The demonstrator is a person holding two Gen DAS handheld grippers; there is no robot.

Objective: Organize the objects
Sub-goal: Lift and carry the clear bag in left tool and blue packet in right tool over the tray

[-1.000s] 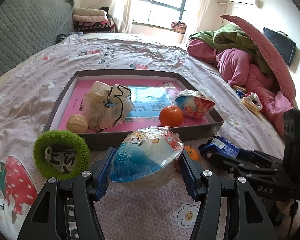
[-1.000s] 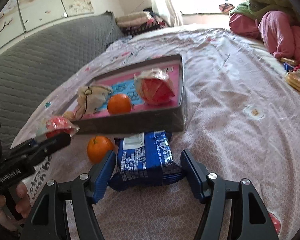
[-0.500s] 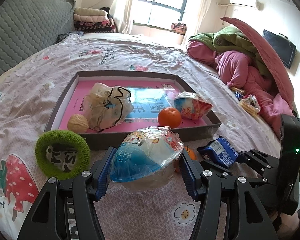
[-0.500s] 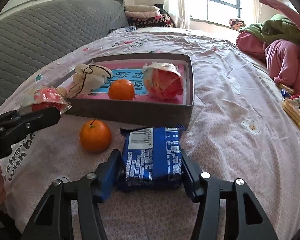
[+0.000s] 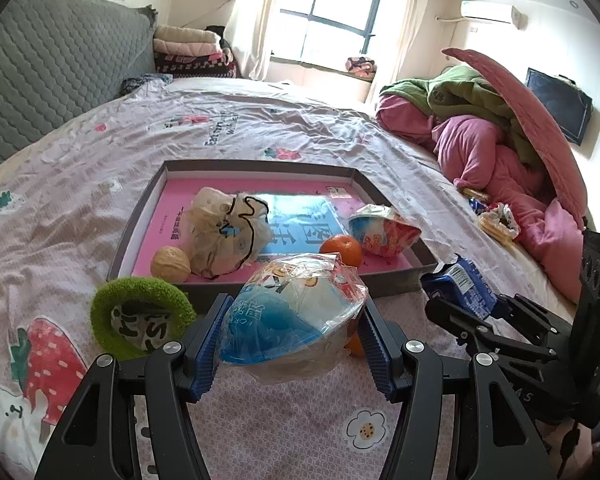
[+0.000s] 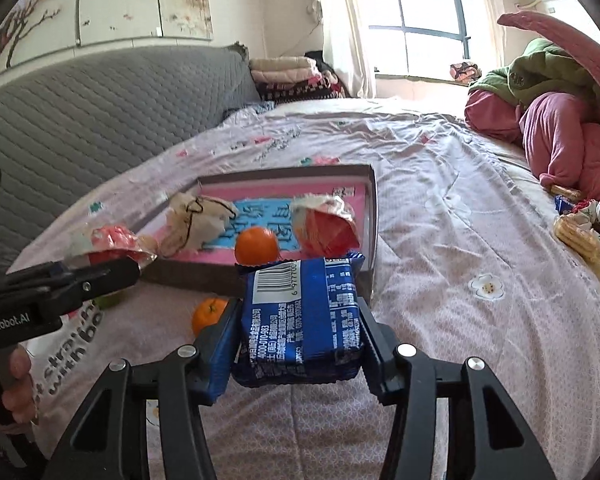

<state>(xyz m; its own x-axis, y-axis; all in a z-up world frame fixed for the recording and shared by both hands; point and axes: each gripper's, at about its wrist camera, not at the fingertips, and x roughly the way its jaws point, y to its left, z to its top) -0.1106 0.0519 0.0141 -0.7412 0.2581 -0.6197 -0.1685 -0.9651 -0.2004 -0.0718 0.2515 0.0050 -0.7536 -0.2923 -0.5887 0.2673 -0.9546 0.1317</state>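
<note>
Bedspread (image 6: 440,240) below, right fingers (image 6: 296,344), just closing, clamp blue packet (image 6: 304,312); left fingers (image 5: 292,344) clasp wrapped bowl (image 5: 292,316).

Left gripper (image 5: 292,330): jaws pressed on a wrapped bowl (image 5: 296,304), held just in front of the tray (image 5: 392,280), angled down.
Right gripper (image 6: 298,338): jaws have just been closing, now clamped on a blue packet (image 6: 302,314), lifted off the bedsheet near the tray corner.
Hand (image 6: 18,386): fingers wrapped around the left gripper's handle.

snack pack (image 6: 300,320): glossy foil | bedsheet (image 5: 300,128): matt cloth | ring (image 5: 140,320): fuzzy
</note>
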